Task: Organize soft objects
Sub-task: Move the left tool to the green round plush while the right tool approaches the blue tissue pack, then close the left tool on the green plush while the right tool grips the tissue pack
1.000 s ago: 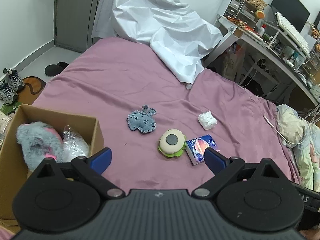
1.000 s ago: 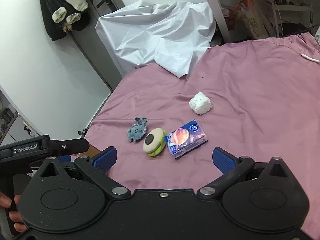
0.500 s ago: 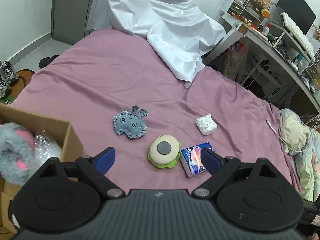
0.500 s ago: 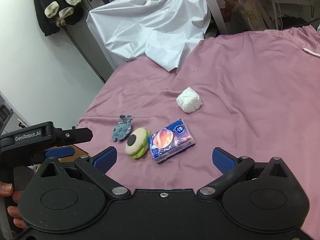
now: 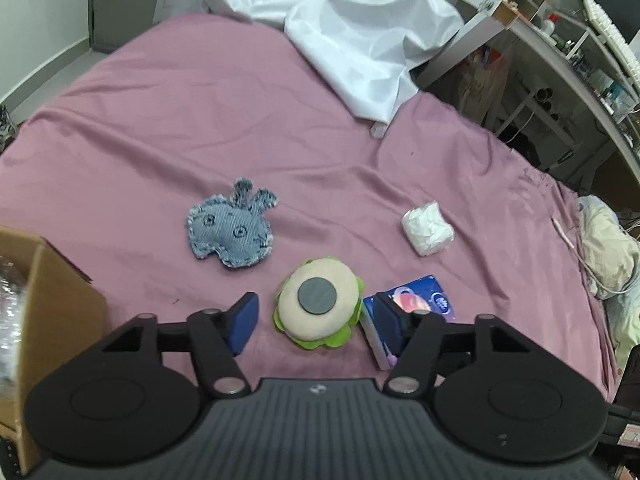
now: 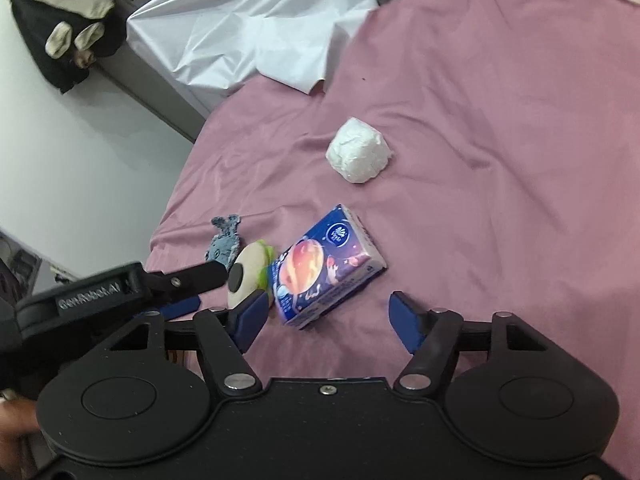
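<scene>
A plush burger [image 5: 318, 312] with a grey disc on top lies on the pink bed sheet [image 5: 200, 128]. My left gripper [image 5: 316, 324] is open, its two blue pads on either side of the burger, not touching it. A blue tissue pack [image 6: 326, 268] lies just right of the burger [image 6: 248, 276]. My right gripper [image 6: 330, 320] is open and straddles the near end of the pack. A denim plush toy [image 5: 232, 234] lies to the left, a white crumpled wad [image 5: 428, 228] to the right. The wad also shows in the right wrist view [image 6: 360, 154].
A cardboard box [image 5: 44, 320] stands at the bed's left edge with clear plastic inside. A white sheet [image 5: 352, 20] is heaped at the far end. A desk with clutter [image 5: 560, 40] is to the right. Bundled bedding [image 5: 608, 248] lies at the right edge.
Both grippers have moved forward and down toward the bed. The left one now brackets the burger, the right one the tissue pack. The box has slid to the left edge of view.
</scene>
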